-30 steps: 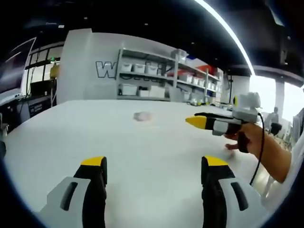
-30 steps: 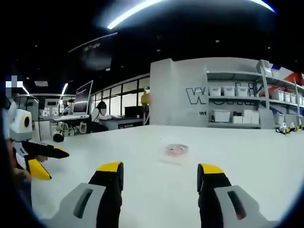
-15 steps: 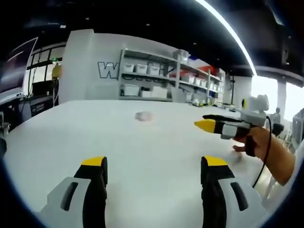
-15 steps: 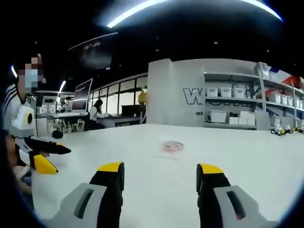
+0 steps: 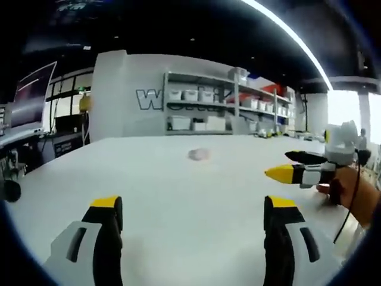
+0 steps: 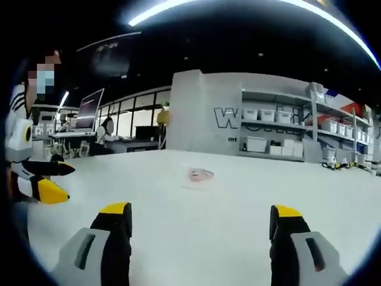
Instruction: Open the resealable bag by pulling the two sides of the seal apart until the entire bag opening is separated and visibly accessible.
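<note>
Left gripper view: my left gripper (image 5: pixel 193 208) stands wide, holding nothing. The resealable bag (image 5: pixel 199 154) lies flat on the white table (image 5: pixel 178 190), well beyond the jaws — untouched. My right gripper (image 5: pixel 289 167) hovers right of the bag, parted.

Right gripper view: my right gripper (image 6: pixel 202 219) is wide and empty — bag (image 6: pixel 199 174) ahead, left gripper (image 6: pixel 56 179) far left of it.

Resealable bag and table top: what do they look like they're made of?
Resealable bag: likely thin clear plastic film, translucent and crumpled, something pinkish showing through; too small to be sure. Table: smooth matte white surface, probably laminate or painted board; soft even sheen, no grain or seams visible.
</note>
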`<action>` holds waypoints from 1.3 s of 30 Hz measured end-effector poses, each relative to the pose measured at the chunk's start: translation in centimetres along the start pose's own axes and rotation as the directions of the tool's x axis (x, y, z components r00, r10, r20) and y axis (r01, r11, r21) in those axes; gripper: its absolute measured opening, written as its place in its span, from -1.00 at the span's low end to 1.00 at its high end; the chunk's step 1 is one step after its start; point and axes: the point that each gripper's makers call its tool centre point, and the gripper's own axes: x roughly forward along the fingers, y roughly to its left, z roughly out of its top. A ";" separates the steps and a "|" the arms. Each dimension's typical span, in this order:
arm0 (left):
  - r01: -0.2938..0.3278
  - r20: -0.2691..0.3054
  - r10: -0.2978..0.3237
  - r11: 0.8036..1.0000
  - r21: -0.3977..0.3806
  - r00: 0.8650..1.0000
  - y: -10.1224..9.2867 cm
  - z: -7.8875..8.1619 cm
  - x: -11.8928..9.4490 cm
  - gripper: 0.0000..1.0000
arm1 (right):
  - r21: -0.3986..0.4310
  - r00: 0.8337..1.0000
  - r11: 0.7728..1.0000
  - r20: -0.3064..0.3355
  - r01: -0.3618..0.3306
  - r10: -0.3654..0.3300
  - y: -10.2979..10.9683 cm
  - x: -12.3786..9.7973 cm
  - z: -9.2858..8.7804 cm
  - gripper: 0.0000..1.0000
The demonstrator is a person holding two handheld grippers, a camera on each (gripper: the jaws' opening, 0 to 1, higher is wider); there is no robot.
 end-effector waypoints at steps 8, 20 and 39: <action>-0.026 0.003 0.026 1.000 0.004 1.000 0.4 0.4 0.1 0.99 | 0.001 1.000 1.000 0.006 -0.007 0.007 -0.2 0.0 0.1 0.99; -0.018 0.038 0.018 1.000 -0.012 0.999 0.6 1.6 0.2 0.99 | 0.000 0.998 1.000 0.066 0.001 -0.001 -1.3 0.0 2.7 0.99; -0.012 0.035 0.011 1.000 0.005 0.999 0.8 2.3 0.7 0.99 | -0.027 0.999 1.000 0.031 0.016 -0.015 -2.1 0.2 3.0 0.92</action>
